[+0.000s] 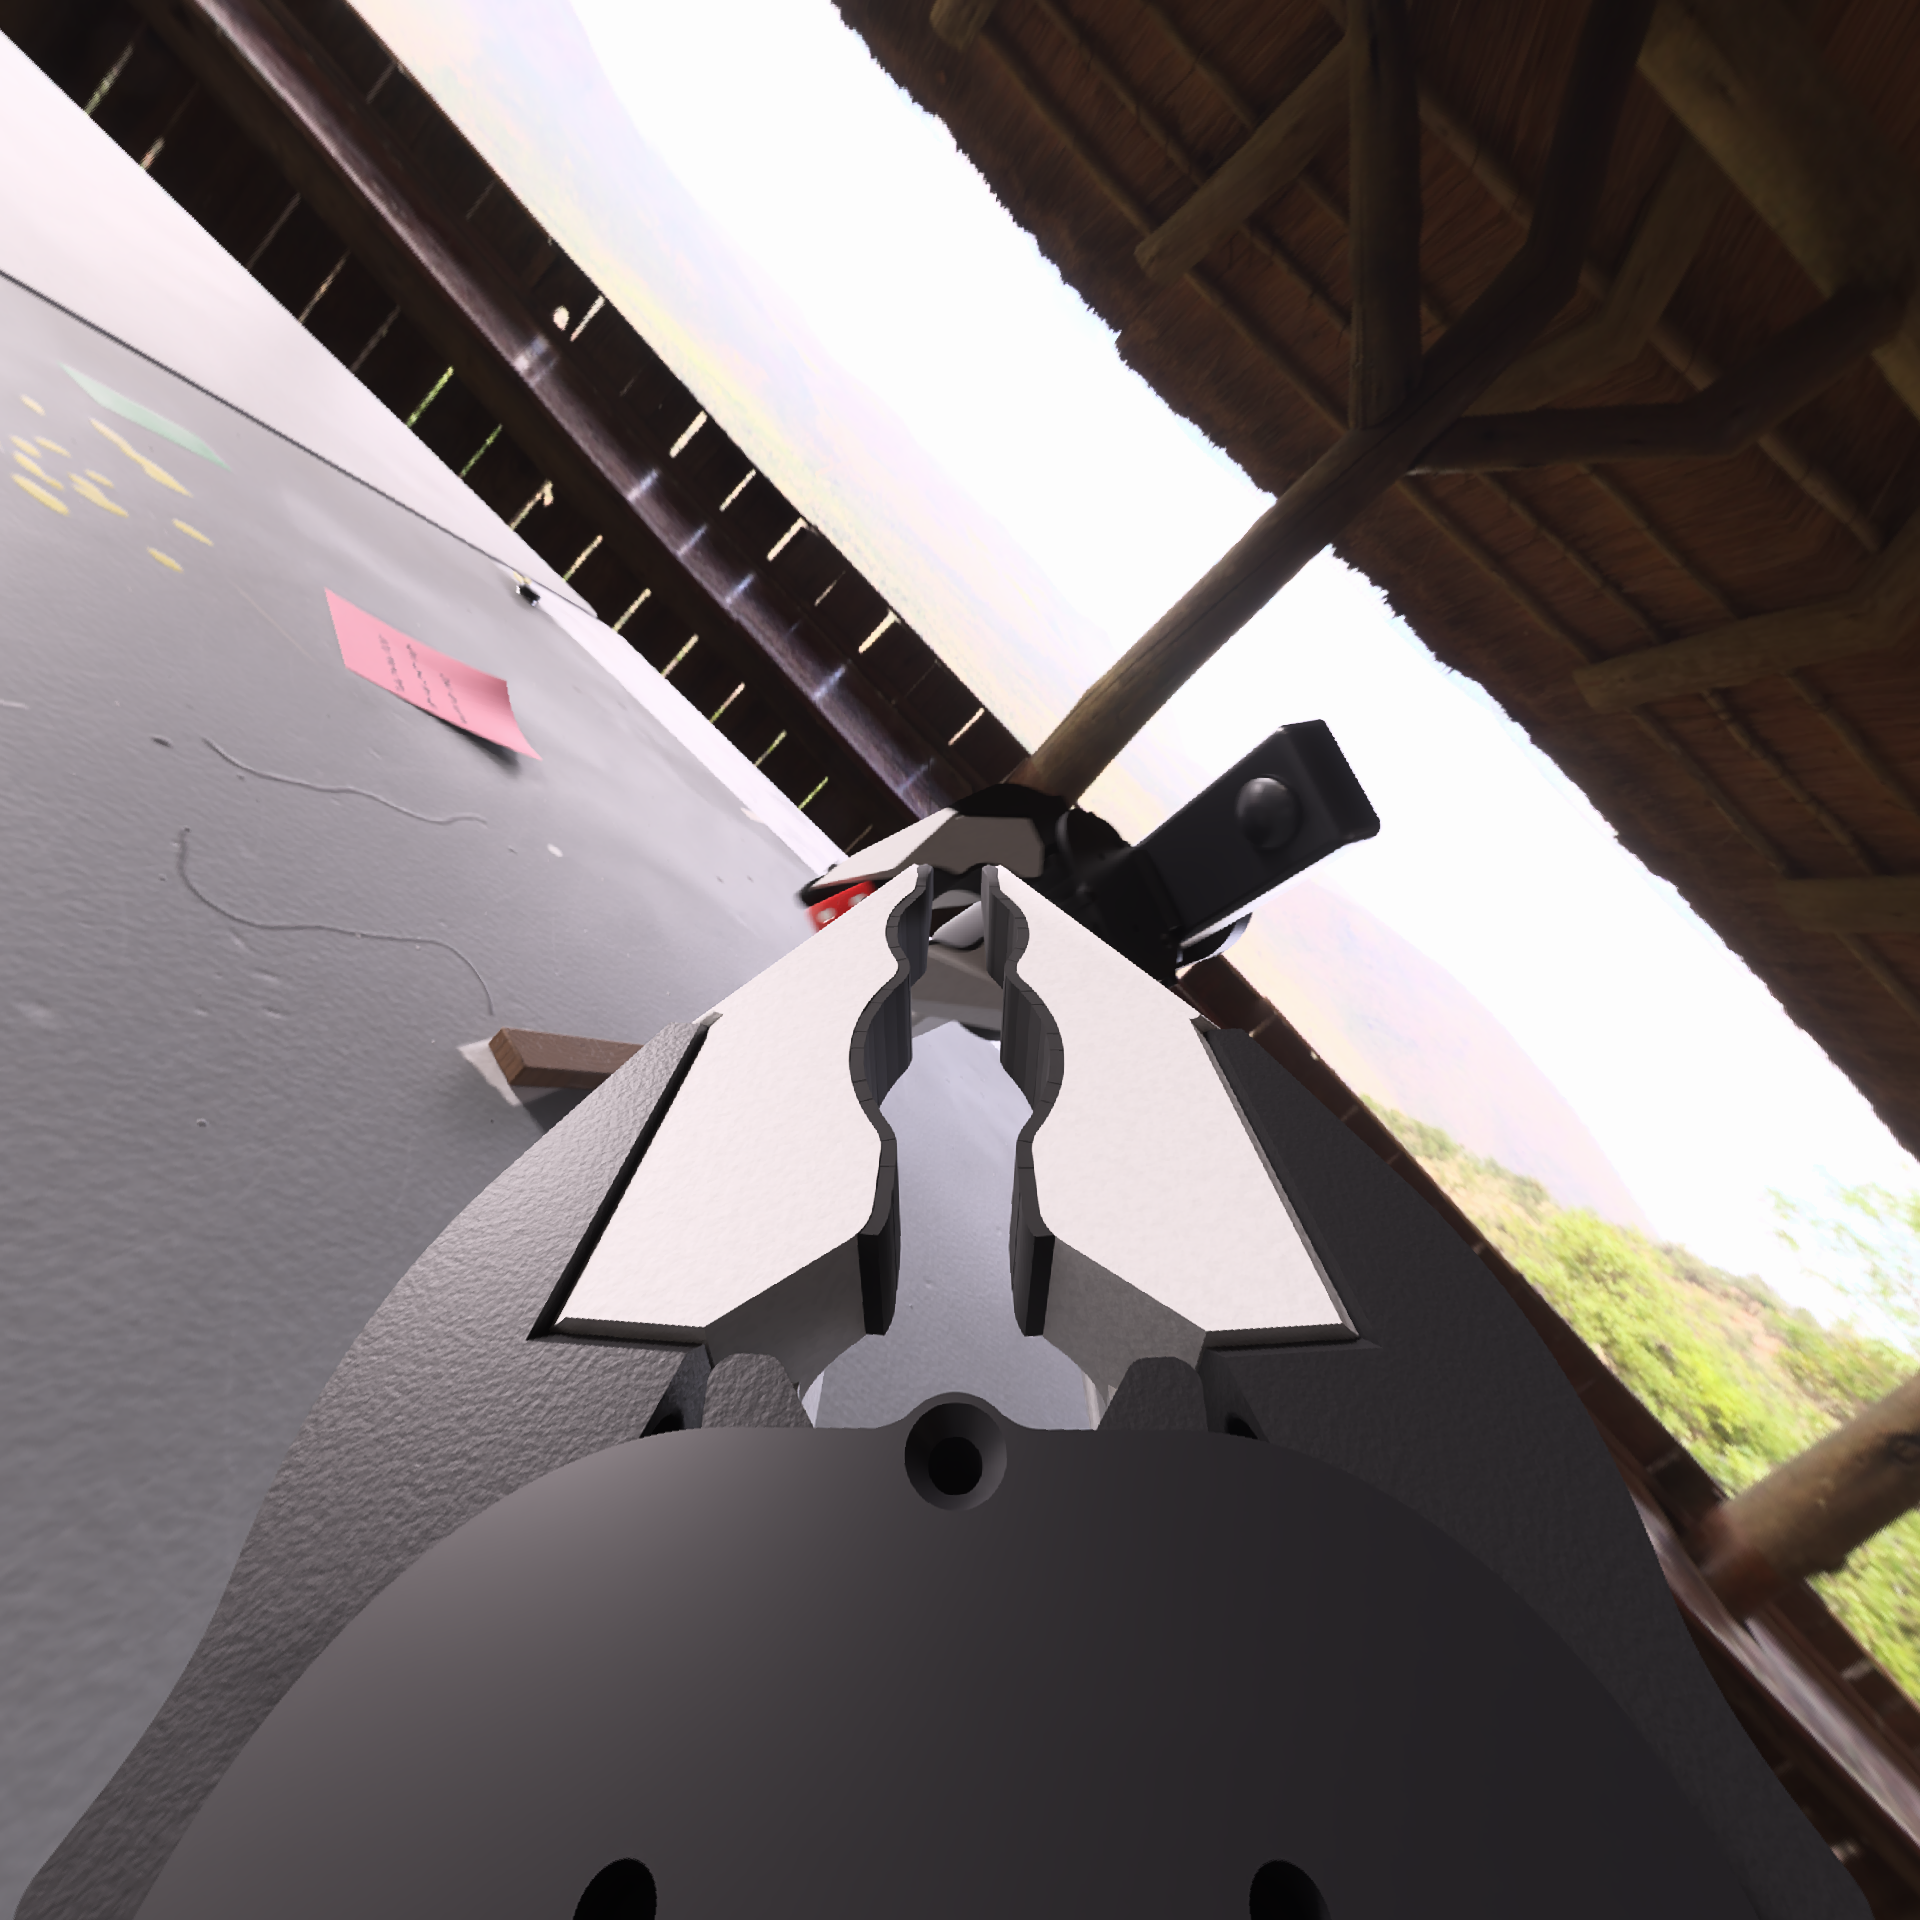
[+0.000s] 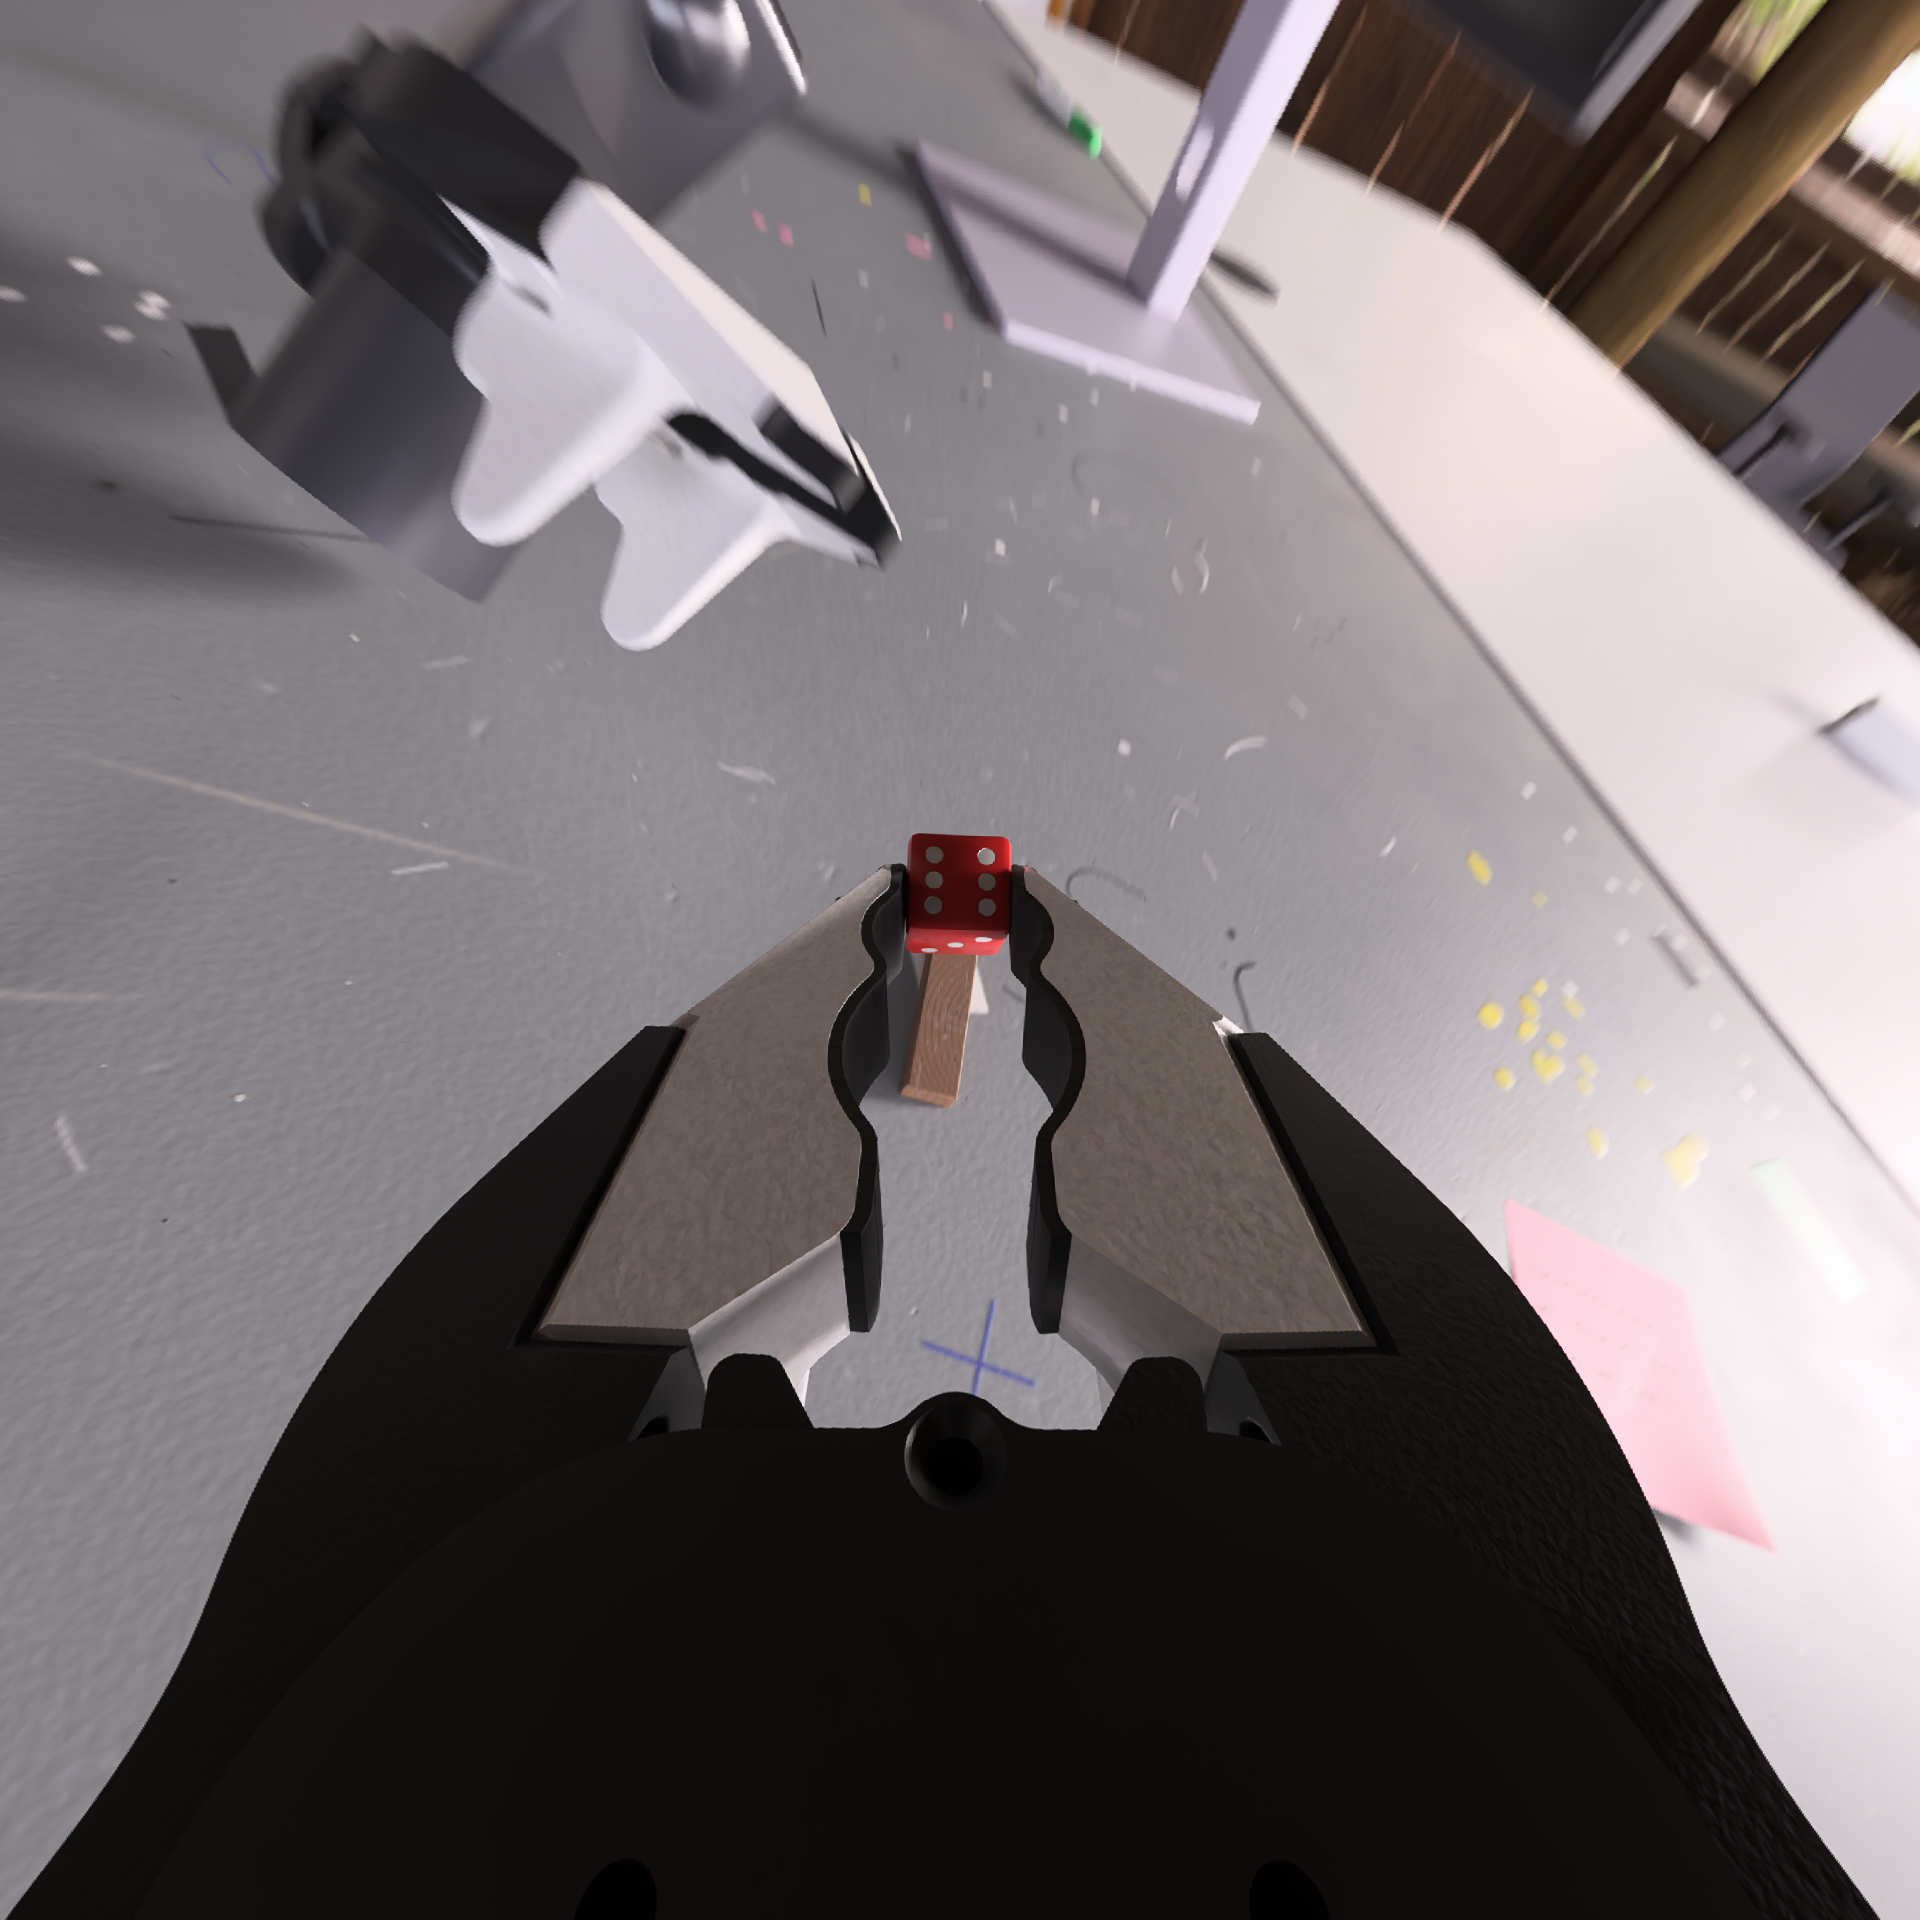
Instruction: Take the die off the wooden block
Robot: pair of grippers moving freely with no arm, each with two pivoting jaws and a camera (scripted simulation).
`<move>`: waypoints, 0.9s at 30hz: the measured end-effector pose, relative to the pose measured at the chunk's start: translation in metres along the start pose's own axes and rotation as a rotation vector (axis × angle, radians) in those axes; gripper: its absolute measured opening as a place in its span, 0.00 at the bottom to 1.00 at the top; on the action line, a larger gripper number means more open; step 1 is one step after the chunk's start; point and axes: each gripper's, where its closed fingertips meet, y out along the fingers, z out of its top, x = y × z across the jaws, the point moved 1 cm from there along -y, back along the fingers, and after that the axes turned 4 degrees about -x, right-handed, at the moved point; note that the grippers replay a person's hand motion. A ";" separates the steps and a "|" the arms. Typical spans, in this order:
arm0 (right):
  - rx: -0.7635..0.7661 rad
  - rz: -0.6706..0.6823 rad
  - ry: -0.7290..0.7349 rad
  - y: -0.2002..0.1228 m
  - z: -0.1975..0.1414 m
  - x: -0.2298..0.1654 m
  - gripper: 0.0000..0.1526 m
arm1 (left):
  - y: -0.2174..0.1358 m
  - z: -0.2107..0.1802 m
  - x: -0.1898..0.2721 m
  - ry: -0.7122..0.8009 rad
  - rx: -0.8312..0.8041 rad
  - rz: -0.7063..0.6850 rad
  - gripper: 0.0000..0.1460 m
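The right gripper [image 2: 958, 883] grips a red die [image 2: 957, 894] between its jaws, above the wooden block [image 2: 940, 1029] lying on the grey bench [image 2: 416, 935]. The left gripper [image 1: 954, 883] hovers nearby, jaws narrowly parted and empty.

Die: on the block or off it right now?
Can't tell for sure. The right tool is shut on the red die, and the wooden block shows directly below it, but contact between them isn't visible.

The left gripper [image 2: 873, 520] is blurred, and the die [image 2: 957, 894] hides the wooden block's [image 2: 940, 1039] far end.
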 end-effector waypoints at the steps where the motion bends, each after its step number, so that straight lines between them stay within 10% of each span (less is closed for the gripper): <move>1: 0.037 -0.011 -0.023 -0.006 0.006 -0.001 0.13 | 0.001 -0.002 -0.001 -0.006 -0.012 0.005 0.06; 12: -0.185 -0.140 -0.442 -0.016 -0.018 -0.006 0.13 | 0.001 -0.027 -0.014 0.022 -0.252 0.121 0.06; 27: -0.280 -0.166 -0.536 -0.004 -0.020 -0.025 0.13 | 0.003 -0.033 -0.009 -0.148 -0.266 0.016 0.06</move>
